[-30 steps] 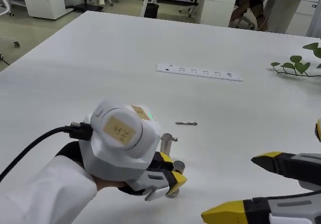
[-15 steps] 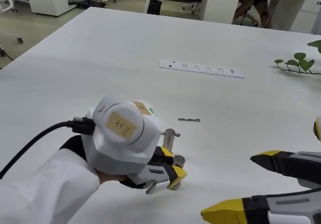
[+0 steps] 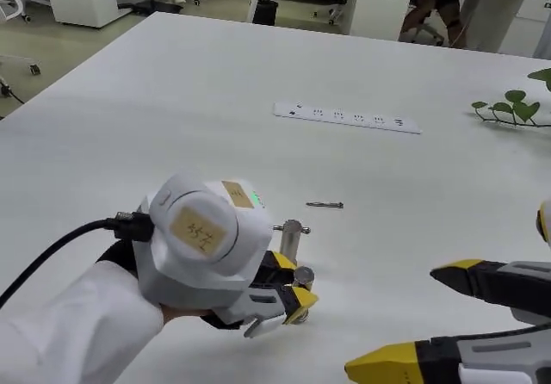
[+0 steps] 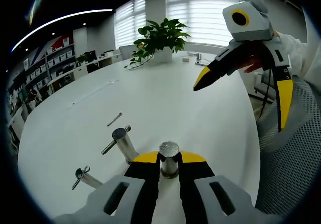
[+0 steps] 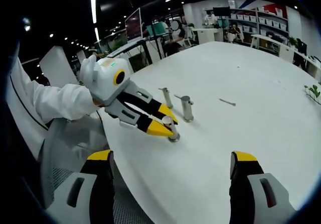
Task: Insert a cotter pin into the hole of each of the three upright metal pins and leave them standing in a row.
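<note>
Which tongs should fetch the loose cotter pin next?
Right. The right tongs are open and empty; the left tongs are shut on the metal pin that the loose cotter pin must enter.

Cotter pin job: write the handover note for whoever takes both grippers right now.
Left gripper: jaws shut on the third metal pin, upright, no cotter pin seen in it.
Right gripper: open, empty.
Done: the middle pin and the end pin each carry a cotter pin.
To do: pick the loose cotter pin off the table, insert it, leave three in a row.
</note>
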A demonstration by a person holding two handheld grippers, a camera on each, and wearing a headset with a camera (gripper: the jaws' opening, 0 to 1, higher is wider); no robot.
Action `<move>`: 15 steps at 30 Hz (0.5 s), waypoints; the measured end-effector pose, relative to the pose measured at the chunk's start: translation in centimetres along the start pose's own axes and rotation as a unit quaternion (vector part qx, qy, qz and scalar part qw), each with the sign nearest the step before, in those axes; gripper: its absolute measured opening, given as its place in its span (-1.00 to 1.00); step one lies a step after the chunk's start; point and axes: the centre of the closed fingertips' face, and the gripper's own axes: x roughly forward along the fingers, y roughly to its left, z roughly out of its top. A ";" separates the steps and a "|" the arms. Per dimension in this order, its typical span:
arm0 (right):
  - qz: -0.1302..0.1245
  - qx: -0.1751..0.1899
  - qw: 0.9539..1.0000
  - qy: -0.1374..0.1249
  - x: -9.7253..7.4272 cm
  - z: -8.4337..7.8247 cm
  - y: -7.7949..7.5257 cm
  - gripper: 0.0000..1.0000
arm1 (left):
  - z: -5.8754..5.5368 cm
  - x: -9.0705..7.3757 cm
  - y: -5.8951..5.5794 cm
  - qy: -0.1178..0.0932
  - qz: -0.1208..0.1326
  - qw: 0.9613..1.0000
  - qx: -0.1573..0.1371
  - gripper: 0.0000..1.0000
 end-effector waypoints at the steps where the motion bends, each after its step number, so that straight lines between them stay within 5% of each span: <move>1: -0.001 0.000 1.000 0.000 0.0 0.0 0.0 0.90 | 0.4 -0.1 0.1 -0.012 0.000 1.000 0.013 -0.78; 7: -0.001 0.001 1.000 0.000 -0.1 0.0 -0.1 0.90 | 1.1 -1.5 -0.7 -0.026 -0.028 0.999 -0.003 -0.33; 11: -0.001 0.000 1.000 -0.001 -0.1 0.0 -0.2 0.89 | 0.6 -2.6 -2.4 -0.030 -0.071 0.997 -0.013 -0.06; 15: -0.001 -0.001 1.000 -0.002 -0.1 0.1 -0.3 0.89 | -0.2 -3.6 -3.1 -0.022 -0.081 0.996 -0.020 0.34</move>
